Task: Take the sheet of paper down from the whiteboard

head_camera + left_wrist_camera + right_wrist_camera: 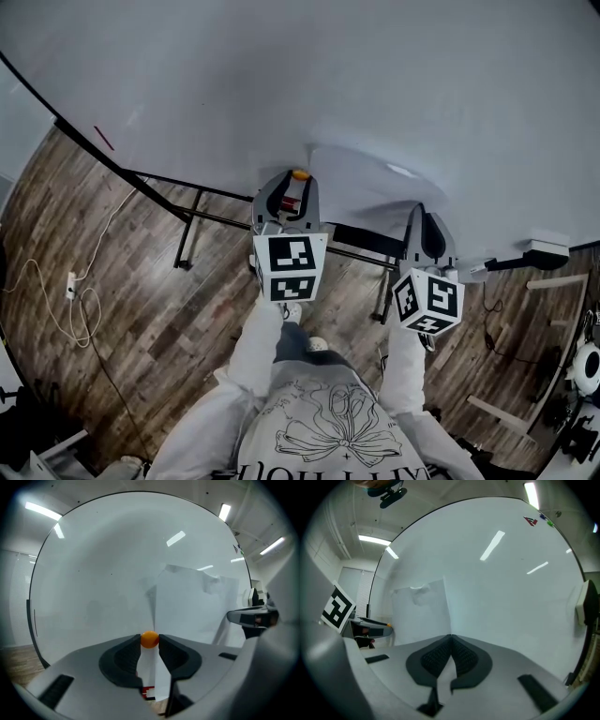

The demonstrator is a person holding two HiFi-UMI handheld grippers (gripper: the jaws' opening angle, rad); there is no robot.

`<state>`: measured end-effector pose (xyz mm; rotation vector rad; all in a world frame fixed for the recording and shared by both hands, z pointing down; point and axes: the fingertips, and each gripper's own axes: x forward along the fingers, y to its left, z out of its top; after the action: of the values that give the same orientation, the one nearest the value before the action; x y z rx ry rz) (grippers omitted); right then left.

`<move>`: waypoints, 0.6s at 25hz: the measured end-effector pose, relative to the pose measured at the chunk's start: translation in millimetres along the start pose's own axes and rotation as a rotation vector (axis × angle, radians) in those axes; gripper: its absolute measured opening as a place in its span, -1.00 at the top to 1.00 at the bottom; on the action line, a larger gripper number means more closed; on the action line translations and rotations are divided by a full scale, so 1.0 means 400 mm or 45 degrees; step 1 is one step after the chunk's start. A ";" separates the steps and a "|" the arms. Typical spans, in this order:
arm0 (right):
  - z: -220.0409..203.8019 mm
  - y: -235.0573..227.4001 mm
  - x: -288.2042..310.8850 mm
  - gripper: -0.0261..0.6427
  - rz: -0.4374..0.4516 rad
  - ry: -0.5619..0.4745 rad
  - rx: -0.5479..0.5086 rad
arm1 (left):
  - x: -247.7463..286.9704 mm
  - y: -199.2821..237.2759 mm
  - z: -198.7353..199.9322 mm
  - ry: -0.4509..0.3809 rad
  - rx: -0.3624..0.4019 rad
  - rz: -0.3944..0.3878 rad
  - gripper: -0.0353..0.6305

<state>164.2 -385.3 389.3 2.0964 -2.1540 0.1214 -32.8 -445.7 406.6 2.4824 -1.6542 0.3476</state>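
Both claws are up at the board (281,84), one at each side of the sheet (370,183). The left claw (297,182) is grasping a small orange ball (299,174) right at the sheet's left edge. I take it for the magnet pinning the paper, which would explain why that claw sits nose-on to the board. The right claw (424,214) is clenched on the sheet's right edge, pads together with only paper between them. My read is that it's there to catch the sheet once the pin comes away, so nothing drops to the floor (112,281). The sheet itself is on the board, low down, bulging a little off the surface.

From overhead you get the layout: a claw at each edge, the sheet between, the stand (187,230) below. What you don't get is the grip. The left gripper view shows the ball pinched at the very tips of the pads. The right gripper view shows the sheet's edge running straight into the shut pads, and a crumple (419,592) near the sheet's top that the head view misses. Next call, I'd say: pull the ball off.
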 end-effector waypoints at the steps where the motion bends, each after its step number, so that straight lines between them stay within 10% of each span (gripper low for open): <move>1: 0.000 -0.007 -0.003 0.91 -0.008 0.001 0.001 | 0.002 -0.001 0.000 0.001 0.004 0.001 0.54; 15: -0.004 -0.060 -0.022 0.91 -0.068 0.009 0.007 | 0.017 -0.002 0.002 0.001 0.005 0.005 0.54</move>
<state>188.6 -377.2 388.9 2.1509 -2.0944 0.1291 -29.3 -451.5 407.6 2.4818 -1.6599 0.3527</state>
